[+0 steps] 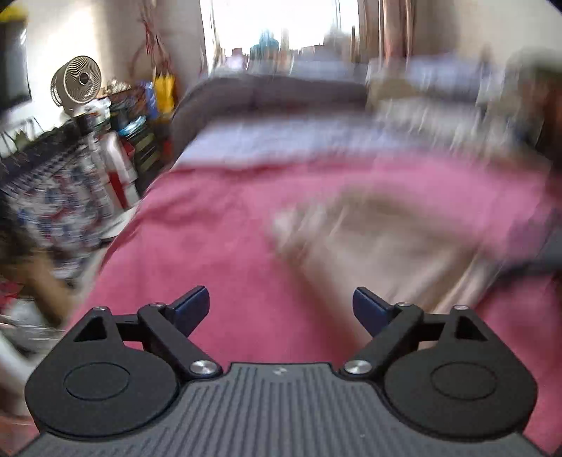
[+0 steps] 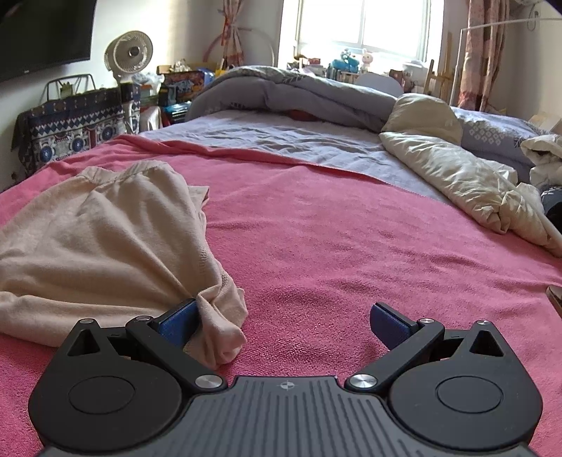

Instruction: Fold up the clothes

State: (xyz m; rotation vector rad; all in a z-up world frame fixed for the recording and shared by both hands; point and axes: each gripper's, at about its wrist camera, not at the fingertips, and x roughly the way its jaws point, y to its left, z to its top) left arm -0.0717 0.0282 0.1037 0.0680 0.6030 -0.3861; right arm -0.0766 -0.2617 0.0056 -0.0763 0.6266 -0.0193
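Note:
A beige garment (image 2: 98, 232) lies crumpled on the pink blanket (image 2: 333, 246) at the left of the right wrist view. My right gripper (image 2: 282, 321) is open; a bunched corner of the garment rests against its left fingertip (image 2: 177, 321) and between the jaws, not clamped. In the blurred left wrist view the same beige garment (image 1: 379, 239) lies ahead and to the right on the pink blanket (image 1: 217, 239). My left gripper (image 1: 281, 307) is open and empty above the blanket, short of the garment.
A grey duvet (image 2: 291, 95) and a cream quilt (image 2: 453, 168) lie at the far end of the bed. A patterned cloth-covered stand (image 2: 70, 119), a fan (image 2: 128, 54) and clutter stand to the left. A window (image 2: 365, 24) is behind.

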